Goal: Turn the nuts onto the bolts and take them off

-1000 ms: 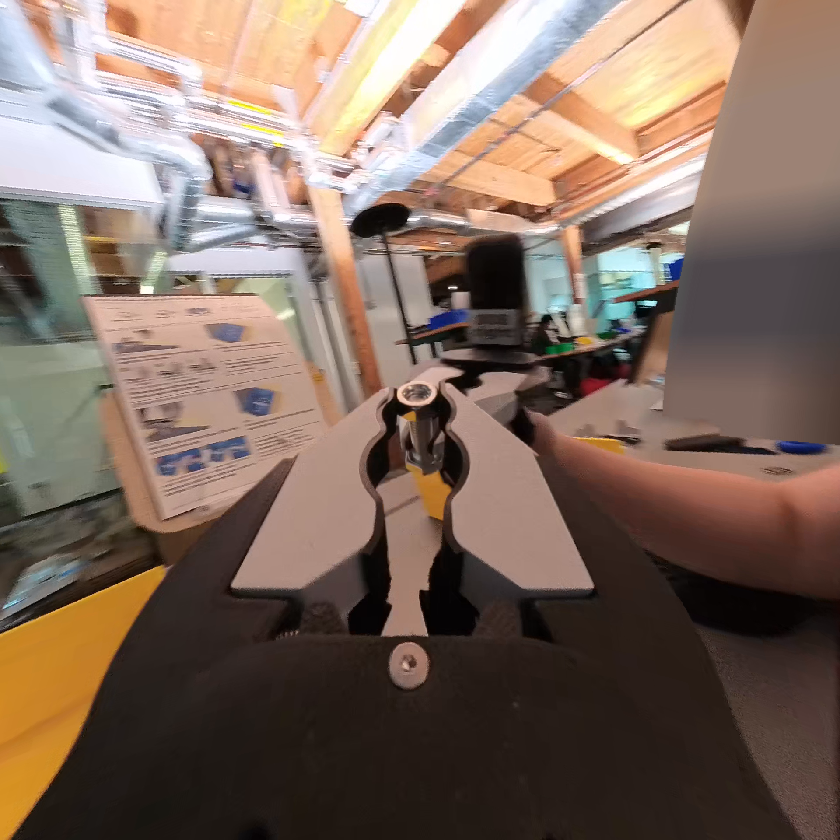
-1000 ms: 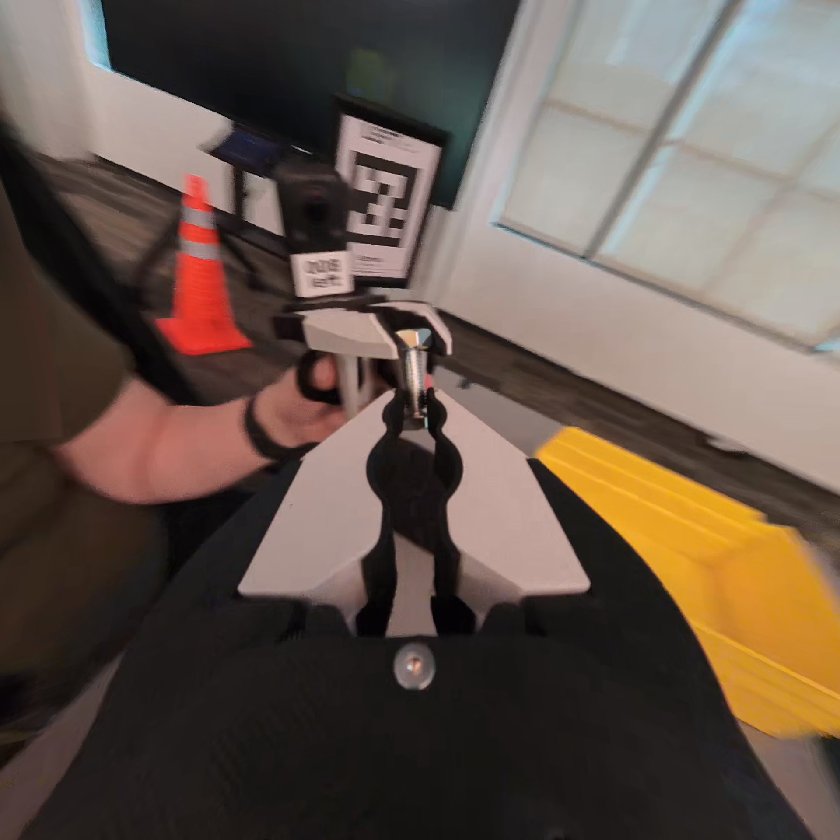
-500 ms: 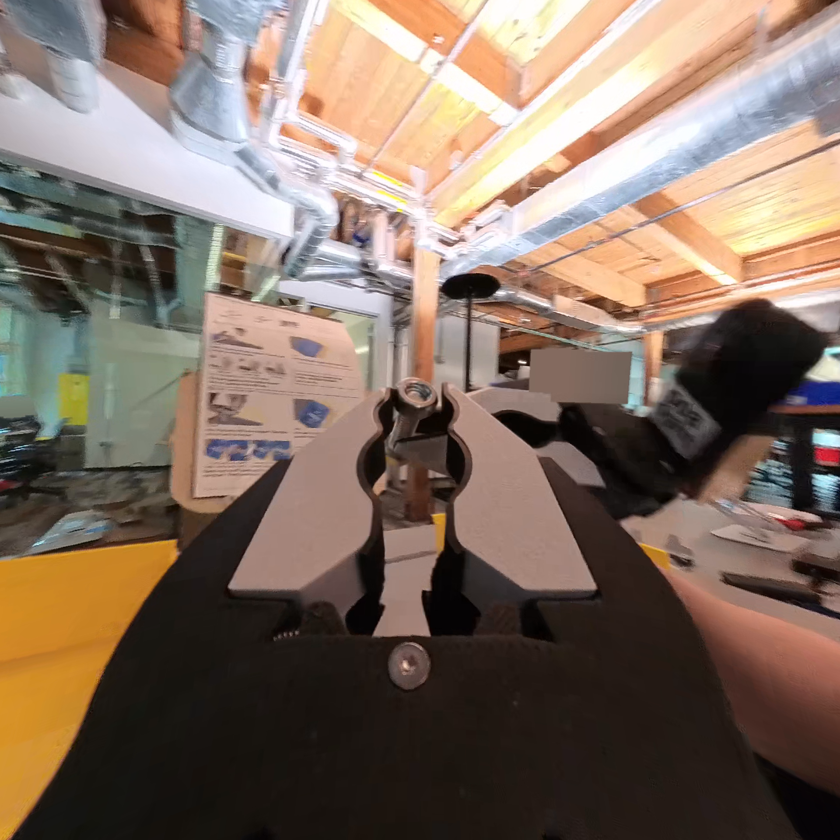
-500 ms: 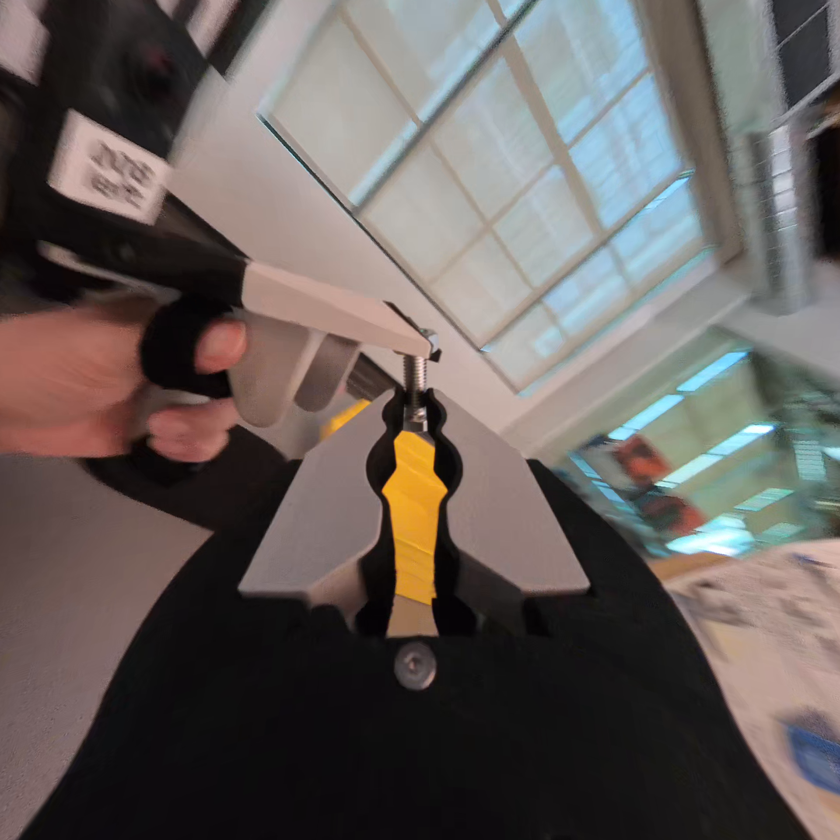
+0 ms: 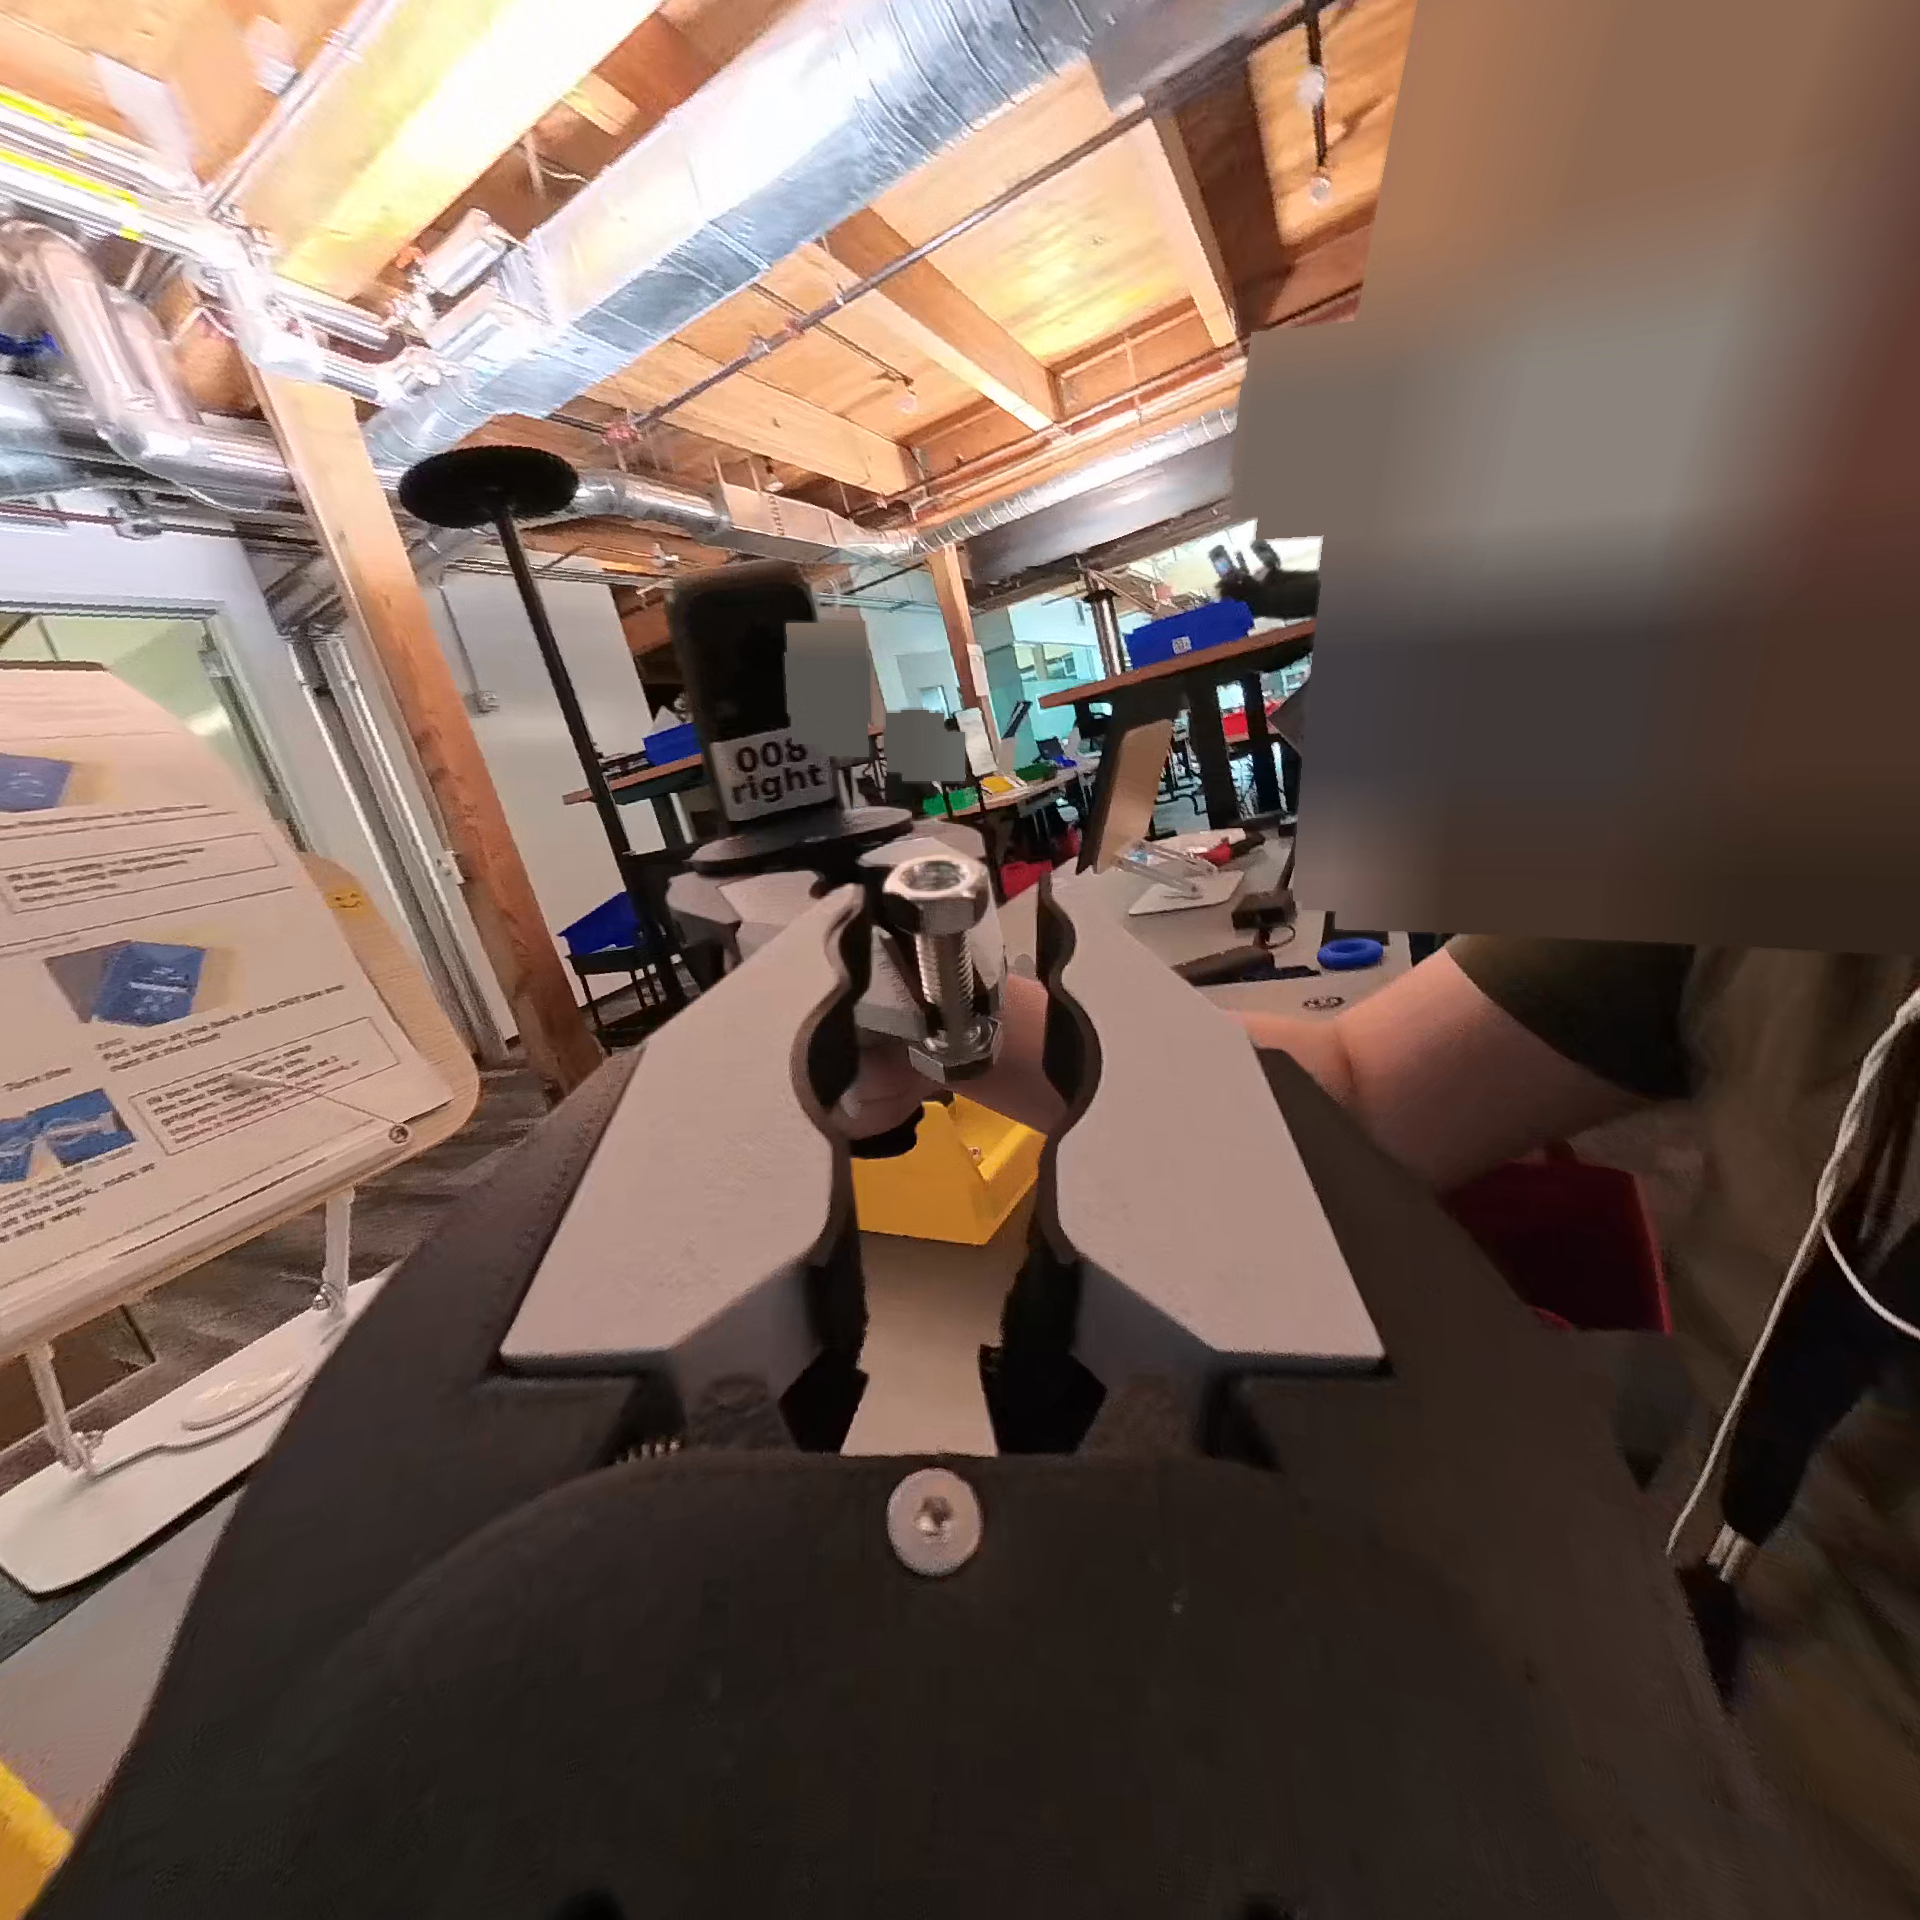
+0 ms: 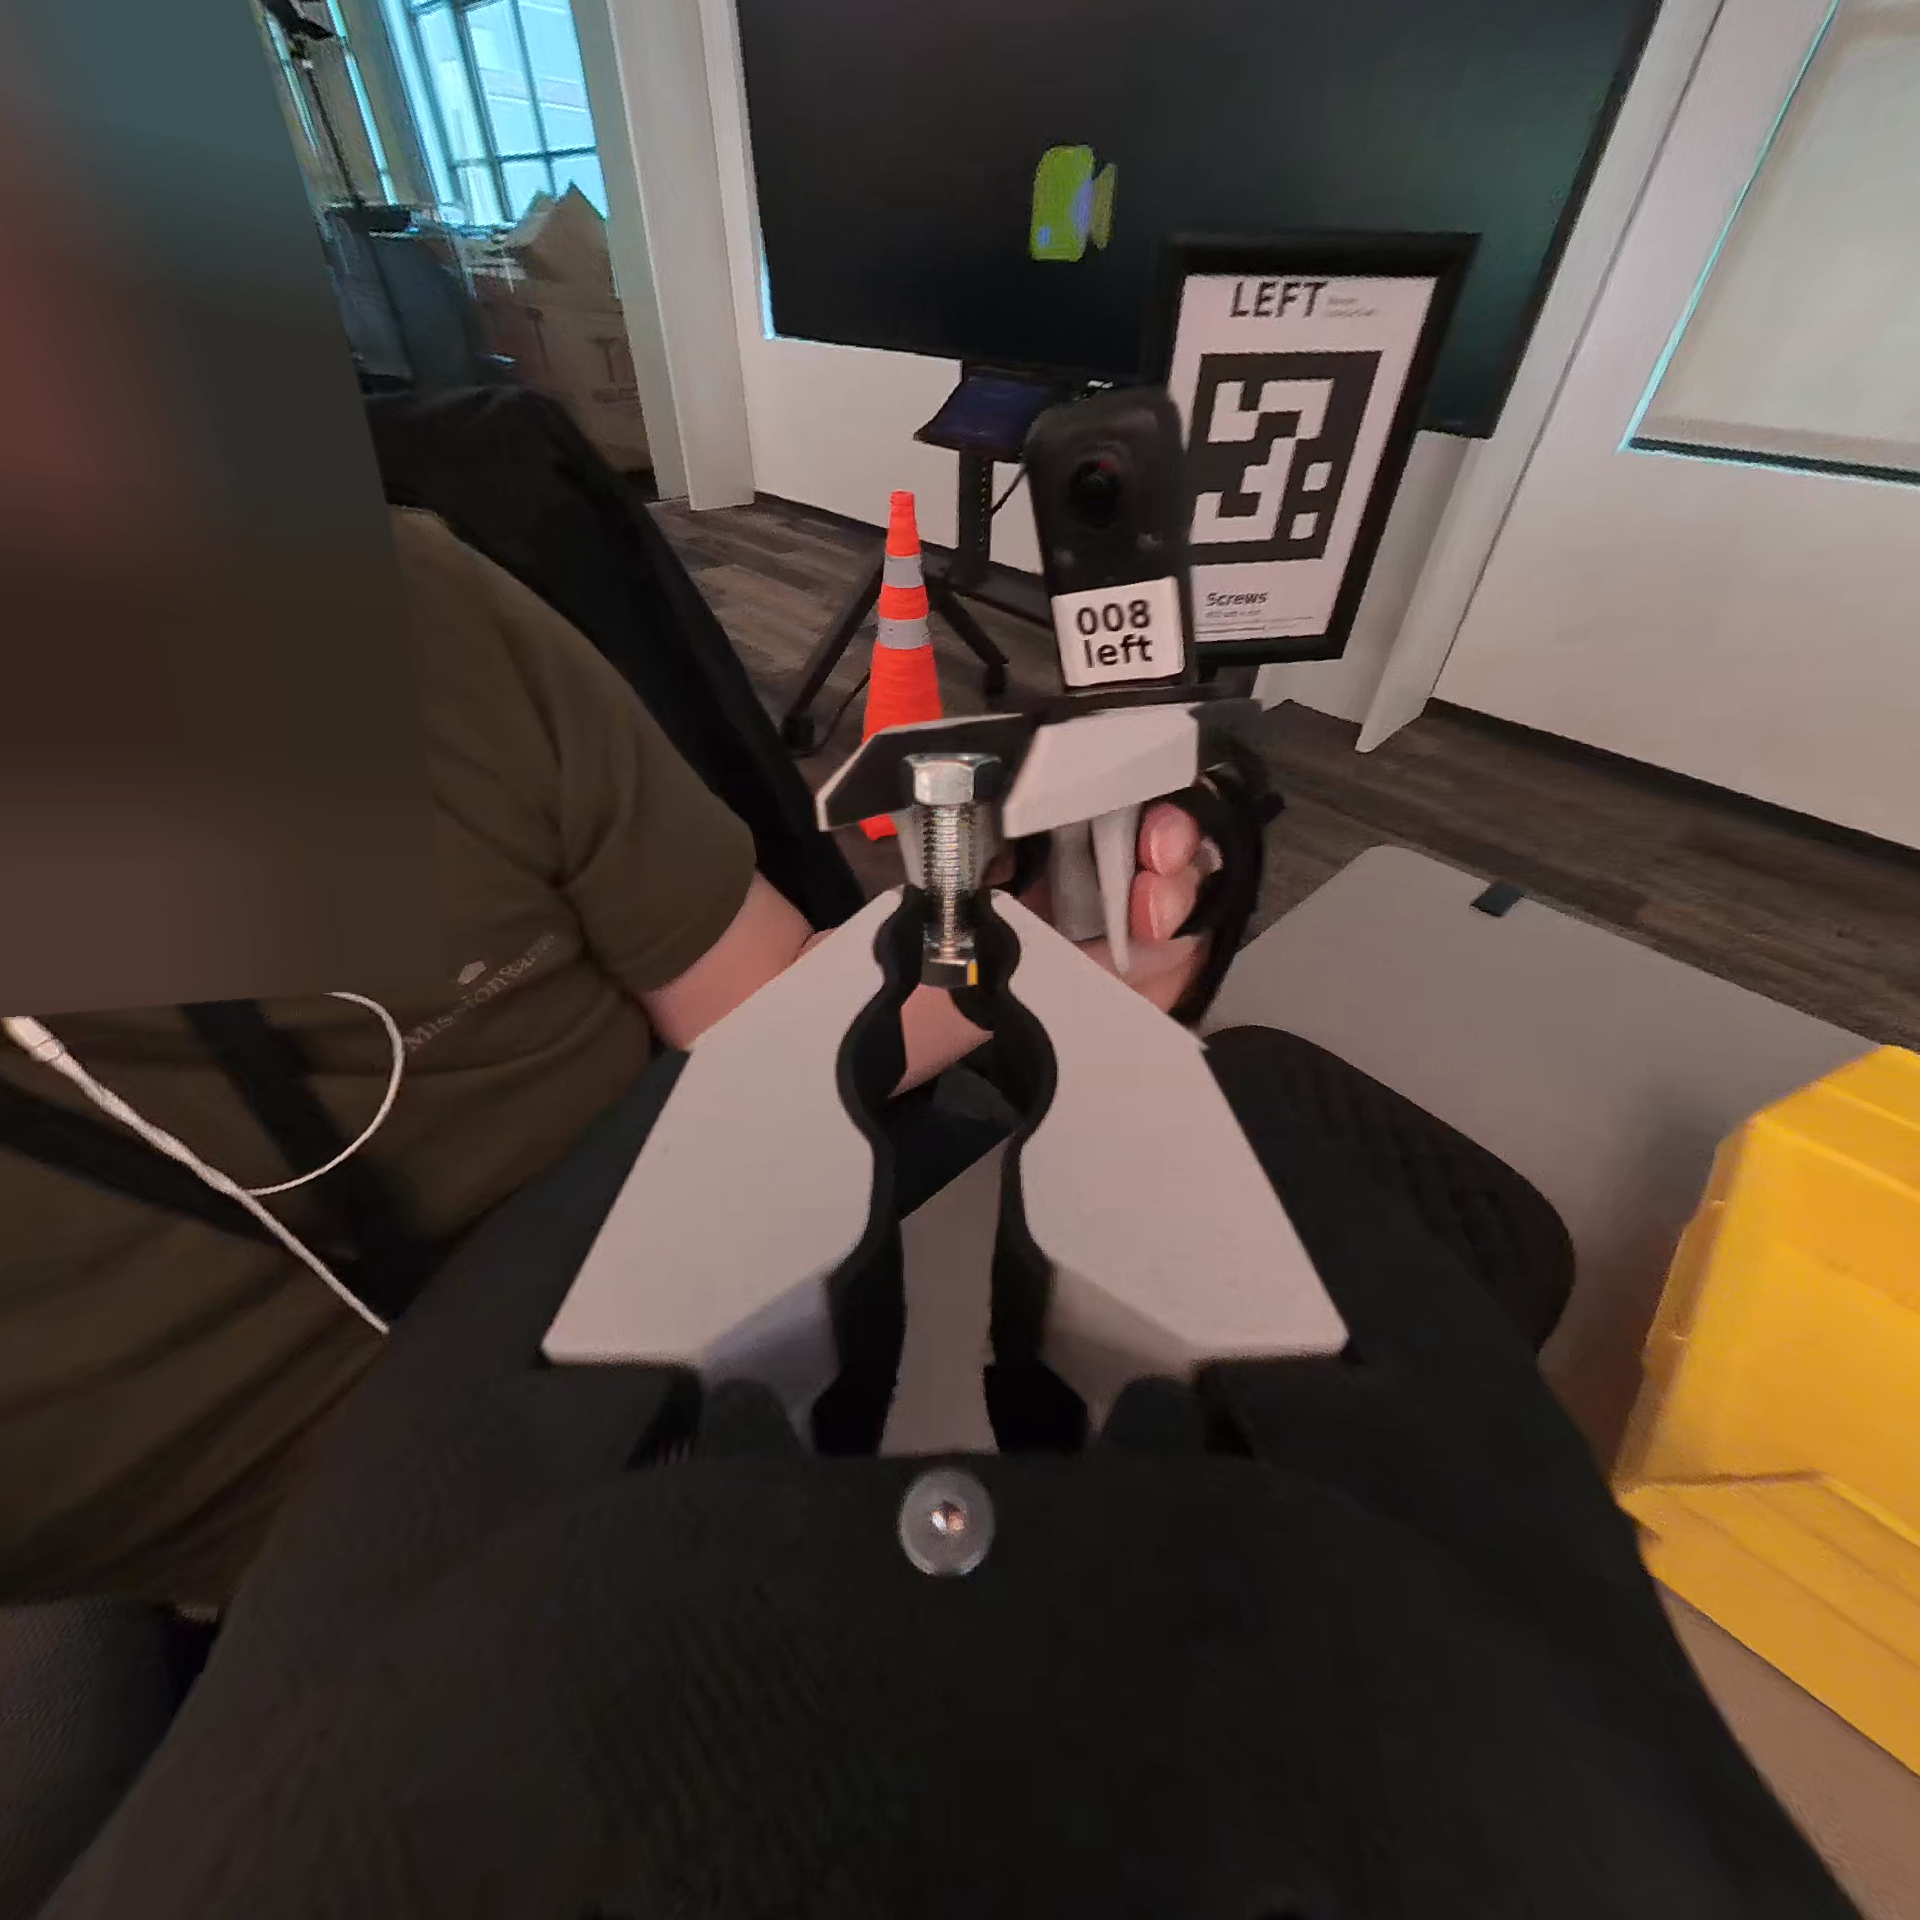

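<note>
In the left wrist view, the left gripper [image 5: 951,914] has let go. Half a second ago its grey fingers were pinched on the bolt head, and now they stand apart with a gap on either side of it. The bolt [image 5: 943,961] stands upright between those parted tips, its hex head level with them and its threaded shank running down to the nut [image 5: 956,1044] at its lower end. Just behind it, the right gripper [image 5: 935,1013] comes in from the far side, and below lies the corner of a yellow bin [image 5: 935,1184]. An instruction board [image 5: 156,987] leans on its stand to the left. The right wrist view was swung toward a window a moment ago and now sits level. In it the right gripper [image 6: 951,930] is nearly closed, and its black-lined tips seem to clamp the nut [image 6: 951,966], though the contact is too small to see clearly. The bolt [image 6: 948,852] rises from there to its head, which lies between the spread fingers of the left gripper [image 6: 951,779]. The person's left hand [image 6: 1164,873] holds that gripper above the grey table [image 6: 1455,987]. Farther back stands an orange cone [image 6: 902,644].
</note>
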Demonstrator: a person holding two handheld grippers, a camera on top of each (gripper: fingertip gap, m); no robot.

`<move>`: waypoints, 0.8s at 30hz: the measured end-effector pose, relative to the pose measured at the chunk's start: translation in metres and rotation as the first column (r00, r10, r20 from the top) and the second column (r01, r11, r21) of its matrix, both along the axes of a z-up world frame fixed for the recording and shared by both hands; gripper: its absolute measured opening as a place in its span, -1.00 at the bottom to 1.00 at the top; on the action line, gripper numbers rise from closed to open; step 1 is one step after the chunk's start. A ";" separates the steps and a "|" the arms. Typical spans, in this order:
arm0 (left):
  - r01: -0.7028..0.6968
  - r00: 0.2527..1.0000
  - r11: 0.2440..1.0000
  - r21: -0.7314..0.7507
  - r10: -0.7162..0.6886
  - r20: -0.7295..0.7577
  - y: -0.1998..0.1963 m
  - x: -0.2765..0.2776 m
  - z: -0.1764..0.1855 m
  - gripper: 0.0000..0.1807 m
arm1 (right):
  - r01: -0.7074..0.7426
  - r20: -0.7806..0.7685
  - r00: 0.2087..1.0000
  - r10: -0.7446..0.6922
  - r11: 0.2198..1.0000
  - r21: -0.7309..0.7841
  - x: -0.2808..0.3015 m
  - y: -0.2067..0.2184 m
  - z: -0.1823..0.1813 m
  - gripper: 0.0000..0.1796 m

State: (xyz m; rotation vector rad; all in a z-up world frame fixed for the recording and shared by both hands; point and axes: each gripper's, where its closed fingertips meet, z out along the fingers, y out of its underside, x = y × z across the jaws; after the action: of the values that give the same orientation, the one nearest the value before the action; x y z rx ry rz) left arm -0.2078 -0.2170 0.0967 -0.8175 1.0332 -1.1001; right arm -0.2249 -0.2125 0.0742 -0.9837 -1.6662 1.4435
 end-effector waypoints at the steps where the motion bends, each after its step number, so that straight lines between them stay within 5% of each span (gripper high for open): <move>1: 0.004 1.000 1.000 0.016 -0.004 -0.004 -0.002 0.002 -0.001 -0.73 | -0.022 0.010 1.000 0.022 1.000 -0.009 0.001 -0.003 -0.002 -0.91; 6: 0.001 1.000 1.000 0.028 -0.001 0.002 -0.002 0.004 -0.003 -0.82 | -0.026 0.024 0.999 0.026 1.000 -0.018 0.000 -0.002 -0.005 -0.91; 12: -0.181 0.981 0.983 -0.041 0.184 0.062 0.030 -0.005 0.006 -0.82 | 0.246 -0.092 0.968 -0.234 0.955 0.163 -0.008 0.031 0.005 -0.92; 17: -0.230 0.950 0.956 -0.183 0.261 0.172 0.053 -0.020 0.015 -0.83 | 0.554 -0.299 0.832 -0.467 0.697 0.456 -0.013 0.054 0.019 -0.92; 24: -0.236 0.923 0.927 -0.292 0.308 0.232 0.066 -0.027 0.018 -0.84 | 0.678 -0.404 0.715 -0.570 0.426 0.599 -0.016 0.067 0.023 -0.91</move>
State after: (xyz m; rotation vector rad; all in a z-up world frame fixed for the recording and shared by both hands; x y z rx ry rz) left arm -0.2349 -0.1509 0.1152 -0.9558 0.5276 -1.0815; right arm -0.2413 -0.1452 0.0971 -0.8541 -1.3212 0.2575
